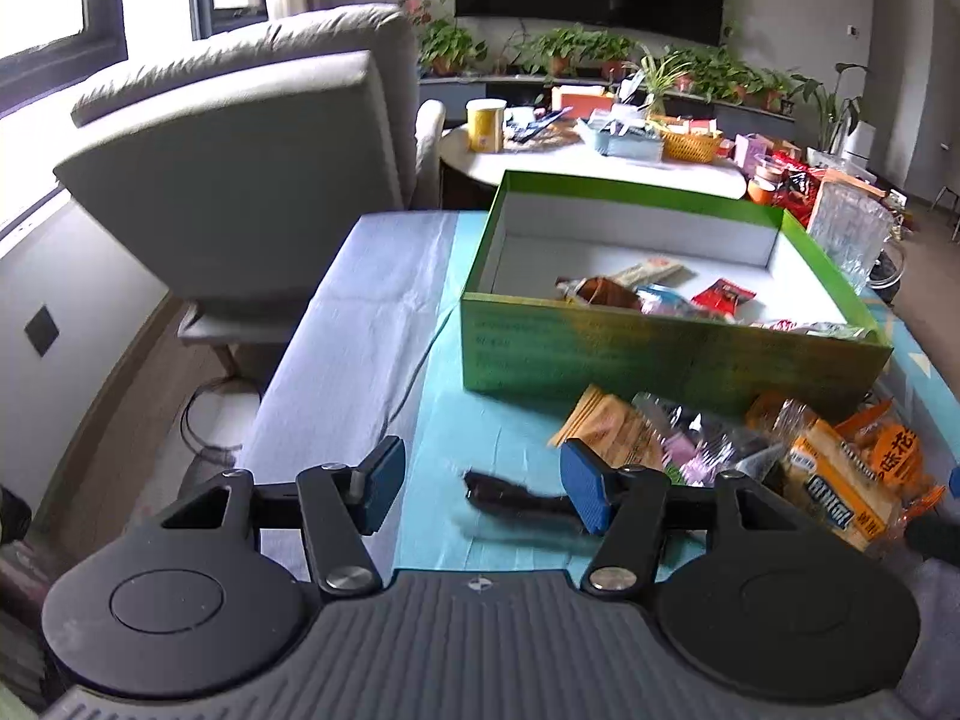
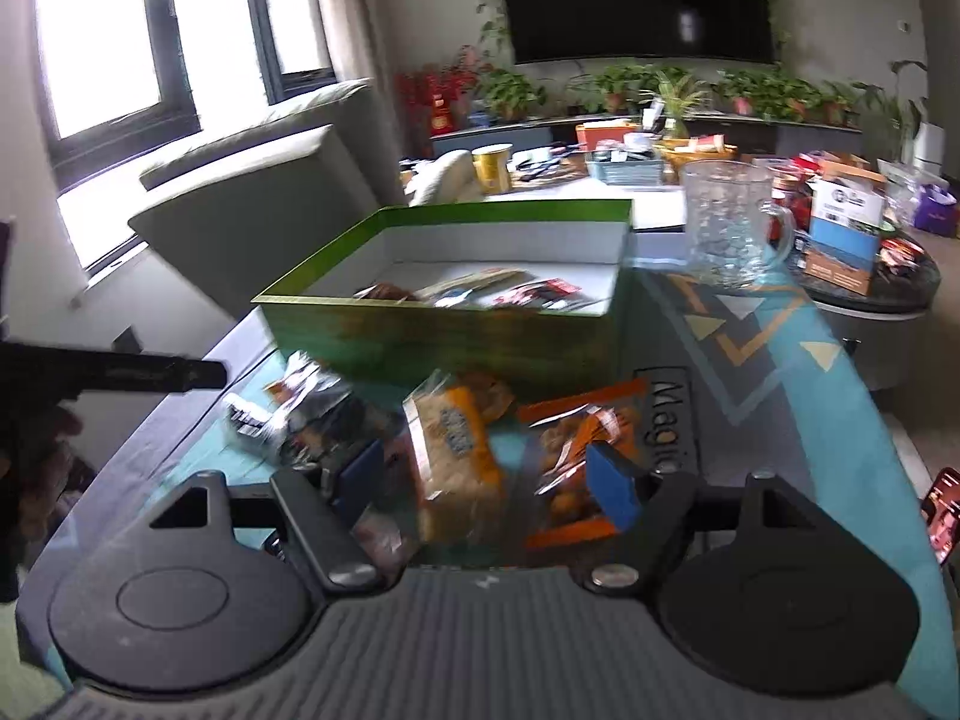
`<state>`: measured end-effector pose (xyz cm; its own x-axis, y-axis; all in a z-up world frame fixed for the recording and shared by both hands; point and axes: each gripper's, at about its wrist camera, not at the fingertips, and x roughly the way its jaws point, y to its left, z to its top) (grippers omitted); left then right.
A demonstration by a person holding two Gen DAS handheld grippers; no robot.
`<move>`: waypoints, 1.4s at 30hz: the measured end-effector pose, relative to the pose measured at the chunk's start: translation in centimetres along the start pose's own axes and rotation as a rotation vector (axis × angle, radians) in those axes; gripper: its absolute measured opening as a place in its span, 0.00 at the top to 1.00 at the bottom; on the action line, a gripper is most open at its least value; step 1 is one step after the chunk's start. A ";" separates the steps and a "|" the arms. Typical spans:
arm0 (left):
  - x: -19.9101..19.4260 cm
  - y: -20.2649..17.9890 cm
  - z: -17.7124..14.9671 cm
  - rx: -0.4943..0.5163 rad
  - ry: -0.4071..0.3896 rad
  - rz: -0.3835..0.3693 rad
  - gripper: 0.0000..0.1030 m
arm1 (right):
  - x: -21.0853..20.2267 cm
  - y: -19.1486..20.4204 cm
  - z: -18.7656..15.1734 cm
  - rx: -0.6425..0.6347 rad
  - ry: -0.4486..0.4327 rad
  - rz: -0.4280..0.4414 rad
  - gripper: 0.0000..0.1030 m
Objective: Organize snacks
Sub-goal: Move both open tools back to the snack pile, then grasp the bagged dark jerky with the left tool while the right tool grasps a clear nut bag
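Observation:
A green box (image 1: pixel 660 354) with a white inside stands on the teal mat and holds several snack packets (image 1: pixel 654 291). Loose snacks lie in front of it: an orange cracker pack (image 1: pixel 606 429), a yellow bread pack (image 1: pixel 834 483) and a dark stick packet (image 1: pixel 516 498). My left gripper (image 1: pixel 483 489) is open and empty, low over the mat just above the dark packet. In the right wrist view the box (image 2: pixel 456 342) stands ahead. My right gripper (image 2: pixel 489 489) is open around the yellow bread pack (image 2: pixel 456 450), beside an orange snack bag (image 2: pixel 576 456).
A glass mug (image 2: pixel 729 228) stands right of the box. A grey armchair (image 1: pixel 240 180) is to the left. A round table (image 1: pixel 600 162) with a yellow cup, baskets and packets stands behind. The left gripper's arm (image 2: pixel 138 372) juts in at the left of the right wrist view.

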<state>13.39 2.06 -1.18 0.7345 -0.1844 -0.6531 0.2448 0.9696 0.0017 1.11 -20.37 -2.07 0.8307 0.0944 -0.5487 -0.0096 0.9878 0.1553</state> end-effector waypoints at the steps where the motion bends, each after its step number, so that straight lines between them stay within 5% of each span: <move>1: 0.2 0.1 -0.2 -0.012 0.012 0.006 0.47 | -0.1 0.3 -0.3 -0.017 0.007 0.014 0.38; 10: 2.7 1.3 -0.2 -0.352 0.174 0.007 0.47 | 0.3 3.0 -2.0 -0.135 0.060 0.070 0.38; 20: 5.3 0.4 0.7 -0.494 0.237 0.100 0.46 | 0.5 3.0 -2.9 -0.136 0.093 0.093 0.38; 24: 6.0 -0.5 1.2 -0.462 0.234 0.146 0.45 | 0.6 2.9 -3.1 -0.121 0.101 0.098 0.38; 28: 6.6 -2.0 1.1 -0.326 0.198 0.162 0.46 | 0.6 3.0 -3.2 -0.115 0.102 0.105 0.38; 35: 5.4 -2.8 -0.7 -0.070 0.139 0.058 0.57 | 0.7 2.7 -3.3 -0.085 0.113 0.117 0.38; 42: 2.5 -1.4 -2.5 0.024 0.162 -0.049 0.58 | 2.1 2.6 -3.1 -0.028 0.162 0.091 0.39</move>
<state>13.26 0.69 -4.73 0.6105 -0.2008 -0.7661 0.2942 0.9556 -0.0160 1.08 -17.23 -5.35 0.7253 0.1995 -0.6589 -0.0980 0.9773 0.1881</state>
